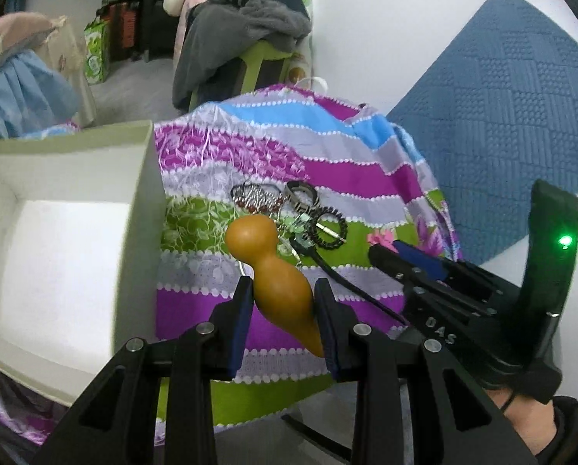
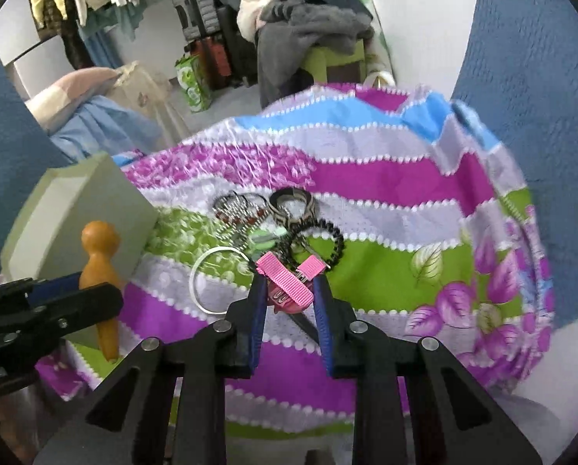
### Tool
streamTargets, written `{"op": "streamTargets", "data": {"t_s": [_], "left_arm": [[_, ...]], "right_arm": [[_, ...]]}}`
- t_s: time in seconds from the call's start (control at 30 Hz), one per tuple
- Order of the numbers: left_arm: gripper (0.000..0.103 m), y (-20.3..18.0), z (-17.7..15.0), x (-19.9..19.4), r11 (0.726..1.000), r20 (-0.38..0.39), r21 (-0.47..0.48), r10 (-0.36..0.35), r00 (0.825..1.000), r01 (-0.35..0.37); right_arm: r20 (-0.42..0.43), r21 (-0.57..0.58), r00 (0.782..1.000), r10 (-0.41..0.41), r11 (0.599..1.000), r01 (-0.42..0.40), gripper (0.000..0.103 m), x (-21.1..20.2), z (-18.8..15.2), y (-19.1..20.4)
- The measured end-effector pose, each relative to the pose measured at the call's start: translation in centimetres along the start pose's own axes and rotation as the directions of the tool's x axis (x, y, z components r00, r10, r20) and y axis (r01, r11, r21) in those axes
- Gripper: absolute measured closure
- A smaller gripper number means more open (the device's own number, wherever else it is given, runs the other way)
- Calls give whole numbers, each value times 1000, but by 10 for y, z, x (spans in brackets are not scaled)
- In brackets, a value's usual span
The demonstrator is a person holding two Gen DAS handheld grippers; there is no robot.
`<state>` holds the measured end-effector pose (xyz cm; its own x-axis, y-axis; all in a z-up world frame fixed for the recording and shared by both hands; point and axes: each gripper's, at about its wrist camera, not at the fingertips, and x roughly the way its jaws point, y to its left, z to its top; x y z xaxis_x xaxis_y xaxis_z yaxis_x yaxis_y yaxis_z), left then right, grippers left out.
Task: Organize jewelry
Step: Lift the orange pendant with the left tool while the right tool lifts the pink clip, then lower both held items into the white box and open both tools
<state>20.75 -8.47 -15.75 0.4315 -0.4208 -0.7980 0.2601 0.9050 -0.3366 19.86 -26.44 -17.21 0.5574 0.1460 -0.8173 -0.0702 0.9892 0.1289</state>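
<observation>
Box (image 1: 68,232): we see it open and empty at the left of the striped cloth (image 1: 327,178); only the left wrist view looks inside it, the right wrist view shows just its outer wall.
Jewelry pile (image 2: 273,221): it lies mid-cloth, near the box, with a white ring (image 2: 211,283) at its near edge. We judge its tangled chains could drag along if anything lifted is hooked in them.
Gourd (image 1: 273,271): our left tongs (image 1: 281,290) are clamped on its lower bulb, near the pad tips. Smooth and tapered, it may slip or swivel.
Pink hair clip (image 2: 289,283): our right tongs (image 2: 289,290) pinch it at the tips, held askew, so it could twist free. Only the right wrist view shows it.
</observation>
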Motion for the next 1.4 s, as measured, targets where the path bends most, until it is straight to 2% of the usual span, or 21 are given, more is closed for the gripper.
{"op": "streamTargets", "data": {"t_s": [0.33,0.7,0.9,1.03,1.17,1.4], "left_arm": [[71,1,32,-77,999,85,48,-1,996,-3],[71,36,59,-157,996,199,52,58,978,-70],[71,74,54,-180,994,208,15,103,973,-109],[71,103,43,-187,991,196,-2,133,972,-135],[71,132,31,-183,986,191,-45,169,967,-163],[71,180,11,-163,978,144,-113,188,972,-172]], "right_arm": [[131,-2,991,12,1000,-12,82,-81,44,28],[249,-73,964,90,995,-74,82,-128,88,92],[244,-118,960,136,987,-110,82,-121,93,135],[206,-145,966,156,981,-127,82,-103,89,163],[168,-172,972,161,976,-132,82,-87,80,185],[106,-210,986,130,972,-106,82,-54,61,209]]}}
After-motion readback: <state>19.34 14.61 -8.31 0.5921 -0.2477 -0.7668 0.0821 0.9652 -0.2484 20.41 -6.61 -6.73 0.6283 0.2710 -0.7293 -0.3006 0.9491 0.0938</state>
